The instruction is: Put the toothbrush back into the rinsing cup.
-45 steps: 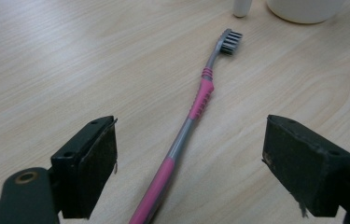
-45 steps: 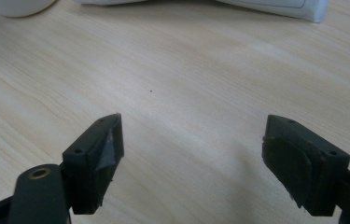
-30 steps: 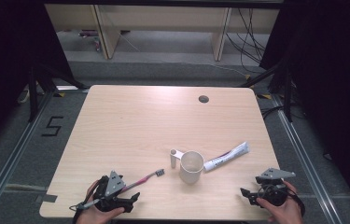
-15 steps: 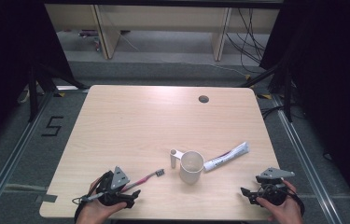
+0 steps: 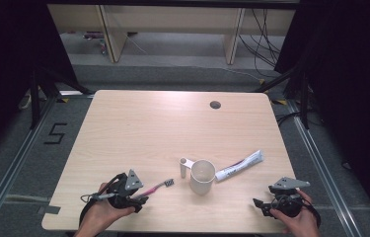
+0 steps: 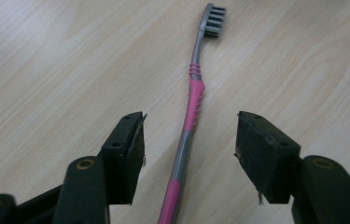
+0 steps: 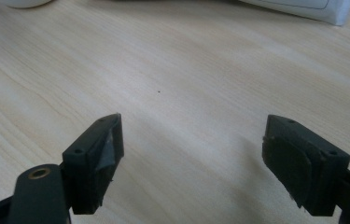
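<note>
A pink and grey toothbrush (image 5: pixel 156 188) lies flat on the wooden table (image 5: pixel 172 128), bristles pointing toward the white cup (image 5: pixel 202 176). My left gripper (image 5: pixel 142 199) is at the table's front left, and its jaws straddle the handle of the toothbrush (image 6: pixel 192 105). The left gripper (image 6: pixel 189 128) has just been closing, but gaps remain on both sides of the handle and the pads do not touch it. My right gripper (image 5: pixel 258 203) rests at the front right. In its own view the right gripper (image 7: pixel 191 128) is open over bare wood.
A white toothpaste tube (image 5: pixel 239 165) lies right of the cup, its end at the top of the right gripper view (image 7: pixel 303 7). A small white piece (image 5: pixel 183 167) stands at the cup's left. A round cable hole (image 5: pixel 215 104) is at the far edge. Dark floor surrounds the table.
The left hand has shifted its gripper slightly forward along the toothbrush handle. The right hand and the objects on the table have stayed put.
</note>
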A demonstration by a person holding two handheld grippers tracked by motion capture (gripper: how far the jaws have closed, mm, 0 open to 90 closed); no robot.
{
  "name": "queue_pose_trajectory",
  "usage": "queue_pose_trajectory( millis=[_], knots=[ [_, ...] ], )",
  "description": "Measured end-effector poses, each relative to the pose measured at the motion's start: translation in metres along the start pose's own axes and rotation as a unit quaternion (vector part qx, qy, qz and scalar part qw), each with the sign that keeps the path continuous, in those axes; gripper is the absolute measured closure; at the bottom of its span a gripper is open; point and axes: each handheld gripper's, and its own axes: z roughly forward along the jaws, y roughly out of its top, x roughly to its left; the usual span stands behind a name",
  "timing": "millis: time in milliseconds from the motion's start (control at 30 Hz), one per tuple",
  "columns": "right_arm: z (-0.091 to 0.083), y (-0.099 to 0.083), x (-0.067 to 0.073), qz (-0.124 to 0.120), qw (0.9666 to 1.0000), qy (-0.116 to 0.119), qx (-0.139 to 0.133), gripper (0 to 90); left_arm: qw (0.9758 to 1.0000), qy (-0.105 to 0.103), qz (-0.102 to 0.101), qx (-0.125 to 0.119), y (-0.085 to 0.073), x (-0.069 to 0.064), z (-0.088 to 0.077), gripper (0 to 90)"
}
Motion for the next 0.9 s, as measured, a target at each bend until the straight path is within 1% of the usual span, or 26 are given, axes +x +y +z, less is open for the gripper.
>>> queue_pose_trajectory(
  millis=[33, 67, 100, 133, 167, 200, 233, 267, 300, 333, 367, 400, 433, 467, 500, 600, 633, 700, 733, 767, 800, 833, 867, 900],
  knots=[
    [0.000, 0.000, 0.000, -0.003, 1.0000, 0.000, 0.002, 21.6, 0.9999, 0.003, 0.016, 0.003, 0.002, 0.002, 0.001, 46.6],
    [0.000, 0.000, 0.000, -0.008, 1.0000, -0.004, 0.003, 21.6, 0.9997, 0.002, 0.021, 0.010, 0.003, 0.002, 0.003, 47.6],
    [0.000, 0.000, 0.000, -0.008, 1.0000, -0.004, 0.003, 21.6, 0.9996, -0.004, 0.017, 0.021, 0.004, 0.002, 0.005, 47.6],
    [0.000, 0.000, 0.001, -0.007, 1.0000, -0.004, 0.002, 21.6, 0.9995, -0.005, 0.017, 0.027, 0.005, 0.002, 0.006, 50.5],
    [0.000, 0.000, 0.001, -0.007, 1.0000, -0.004, 0.002, 21.6, 0.9992, -0.007, 0.021, 0.034, 0.006, 0.004, 0.008, 50.5],
    [0.000, 0.001, 0.002, -0.007, 1.0000, -0.003, 0.002, 21.6, 0.9991, -0.007, 0.021, 0.037, 0.007, 0.004, 0.010, 51.5],
    [0.000, 0.001, 0.003, -0.006, 1.0000, -0.003, -0.003, 21.7, 0.9988, -0.011, 0.023, 0.043, 0.008, 0.004, 0.010, 52.7],
    [0.001, 0.001, 0.003, -0.015, 0.9999, -0.003, -0.008, 21.8, 0.9979, -0.015, 0.036, 0.052, 0.010, 0.006, 0.010, 54.6],
    [0.000, 0.002, 0.003, -0.021, 0.9998, 0.000, -0.001, 21.9, 0.9974, -0.017, 0.040, 0.058, 0.011, 0.006, 0.010, 57.0],
    [0.000, 0.002, 0.003, -0.021, 0.9998, 0.000, -0.001, 21.9, 0.9970, -0.019, 0.042, 0.062, 0.012, 0.007, 0.010, 57.0],
    [-0.001, 0.001, 0.005, -0.016, 0.9999, -0.001, 0.004, 21.9, 0.9967, -0.019, 0.042, 0.066, 0.012, 0.007, 0.011, 58.9],
    [0.000, 0.002, 0.005, -0.016, 0.9999, 0.002, 0.001, 21.9, 0.9963, -0.022, 0.045, 0.070, 0.013, 0.007, 0.011, 60.0],
    [0.000, 0.002, 0.005, -0.016, 0.9999, 0.002, 0.001, 21.9, 0.9962, -0.024, 0.043, 0.072, 0.014, 0.007, 0.012, 60.0],
    [0.000, 0.002, 0.005, -0.016, 0.9999, 0.001, 0.001, 22.0, 0.9955, -0.024, 0.049, 0.077, 0.015, 0.008, 0.013, 60.7],
    [0.000, 0.002, 0.005, -0.016, 0.9999, 0.003, 0.003, 22.0, 0.9953, -0.025, 0.048, 0.081, 0.016, 0.008, 0.014, 61.3],
    [0.000, 0.002, 0.005, -0.017, 0.9998, 0.003, 0.005, 22.0, 0.9941, -0.028, 0.056, 0.089, 0.019, 0.009, 0.017, 65.1],
    [-0.001, 0.002, 0.008, 0.001, 0.9999, 0.007, 0.009, 22.0, 0.9933, -0.028, 0.059, 0.095, 0.021, 0.008, 0.018, 66.0],
    [0.000, 0.002, 0.008, -0.001, 0.9999, 0.006, 0.008, 22.1, 0.9917, -0.034, 0.063, 0.106, 0.022, 0.007, 0.021, 67.9],
    [0.000, 0.002, 0.008, -0.001, 0.9999, 0.006, 0.008, 22.1, 0.9914, -0.037, 0.059, 0.111, 0.023, 0.006, 0.022, 67.9],
    [0.000, 0.002, 0.006, -0.018, 0.9998, 0.005, 0.003, 22.1, 0.9905, -0.039, 0.061, 0.117, 0.023, 0.005, 0.023, 69.2],
    [0.002, 0.002, 0.004, -0.034, 0.9994, 0.004, -0.006, 22.1, 0.9899, -0.037, 0.066, 0.120, 0.024, 0.005, 0.024, 70.1],
    [0.002, 0.001, 0.007, -0.017, 0.9998, 0.004, 0.001, 22.2, 0.9892, -0.036, 0.069, 0.124, 0.025, 0.006, 0.025, 71.2],
    [0.002, 0.002, 0.005, -0.032, 0.9995, 0.004, -0.002, 22.2, 0.9889, -0.037, 0.069, 0.126, 0.026, 0.006, 0.026, 72.4],
    [0.001, 0.002, 0.006, -0.030, 0.9995, 0.005, 0.001, 22.2, 0.9875, -0.041, 0.074, 0.133, 0.027, 0.007, 0.026, 75.1]
  ],
)
